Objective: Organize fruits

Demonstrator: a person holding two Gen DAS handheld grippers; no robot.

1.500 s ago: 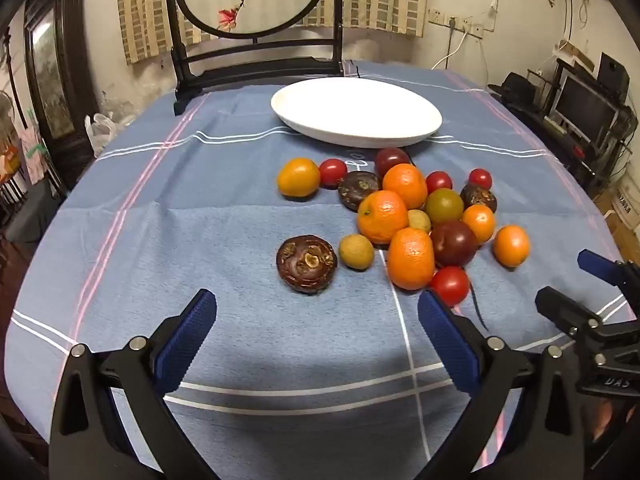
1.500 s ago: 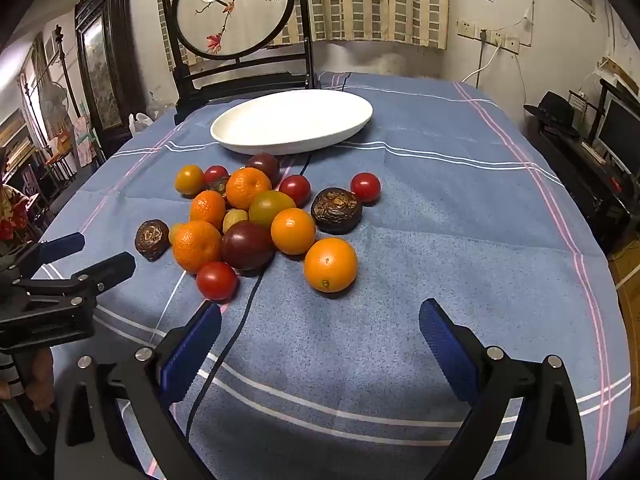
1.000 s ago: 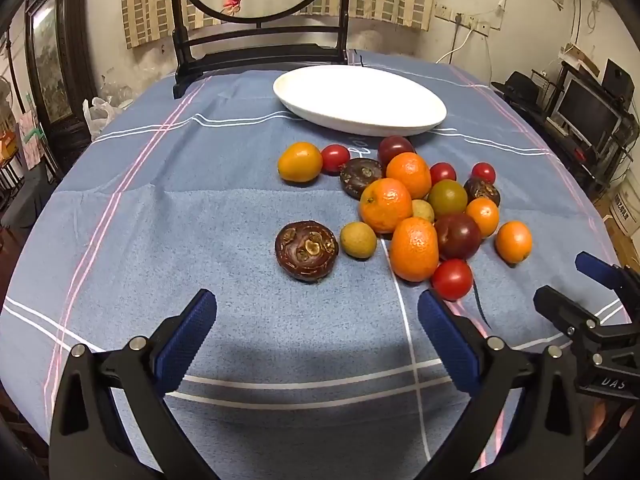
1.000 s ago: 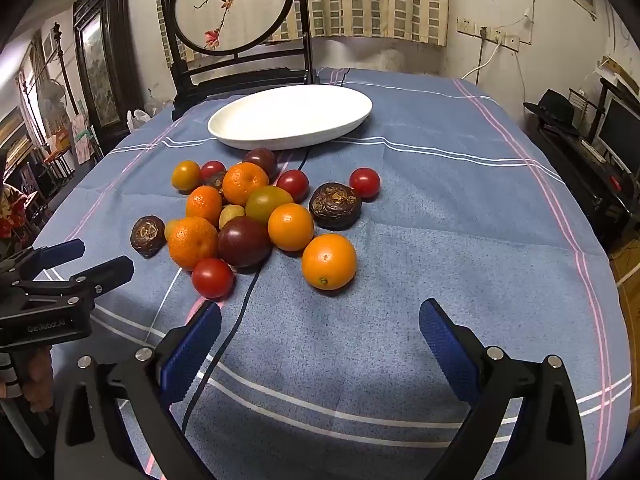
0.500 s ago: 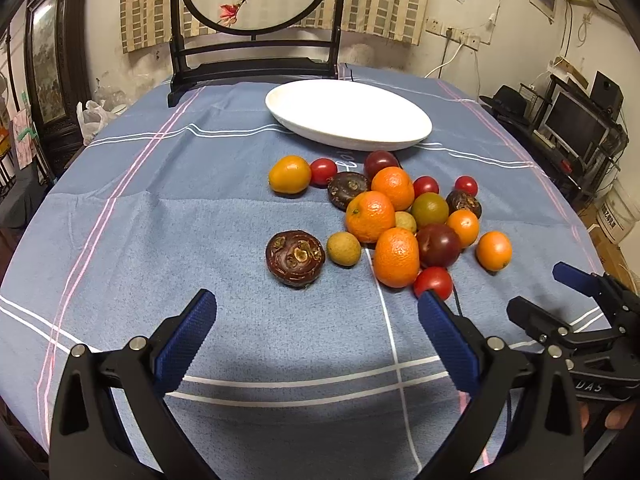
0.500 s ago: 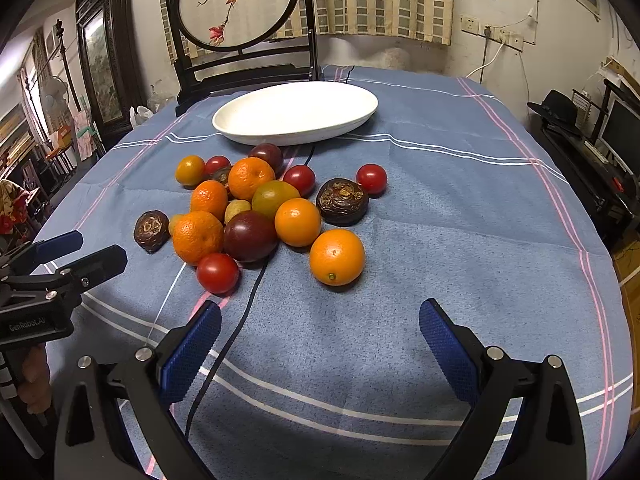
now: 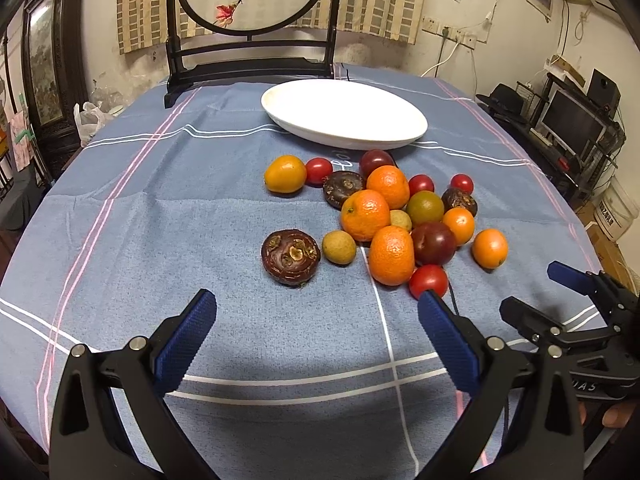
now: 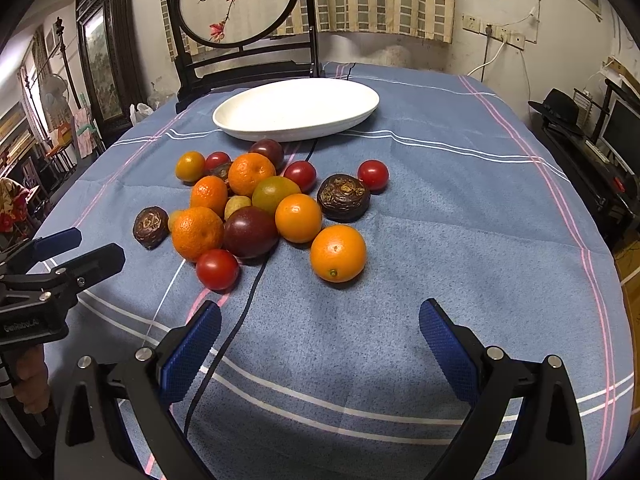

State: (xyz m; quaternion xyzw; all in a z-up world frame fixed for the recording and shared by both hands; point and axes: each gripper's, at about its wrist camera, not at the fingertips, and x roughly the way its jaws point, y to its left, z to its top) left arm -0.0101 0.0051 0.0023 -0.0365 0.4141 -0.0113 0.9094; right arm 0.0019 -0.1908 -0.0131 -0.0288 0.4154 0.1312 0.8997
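The surface [image 7: 168,216], under a blue cloth with white and pink stripes, fills both views. A dark screen [image 7: 252,8] with a painted round panel stands at its far edge. Just in front of that lies a white oval plate [image 7: 344,114], with nothing in it. Both grippers hang over the near edge, each with its blue pads spread wide and holding nothing — the left gripper [image 7: 316,320] toward the near left corner, the right gripper [image 8: 320,324] toward the near right. The fruits [image 8: 260,200] sit in a loose heap at the middle of the surface, between the plate and the grippers, none on the plate. The heap is oranges, dark plums, red tomatoes, wrinkled brown fruits and small yellow-green ones, most touching. One orange [image 8: 338,253] lies on the heap's near right side, just beside the rest. One brown fruit [image 7: 291,257] sits a little apart on the near left — in line with the left gripper's gap. A thin black cable [image 8: 240,312] runs from under the heap toward the near edge.
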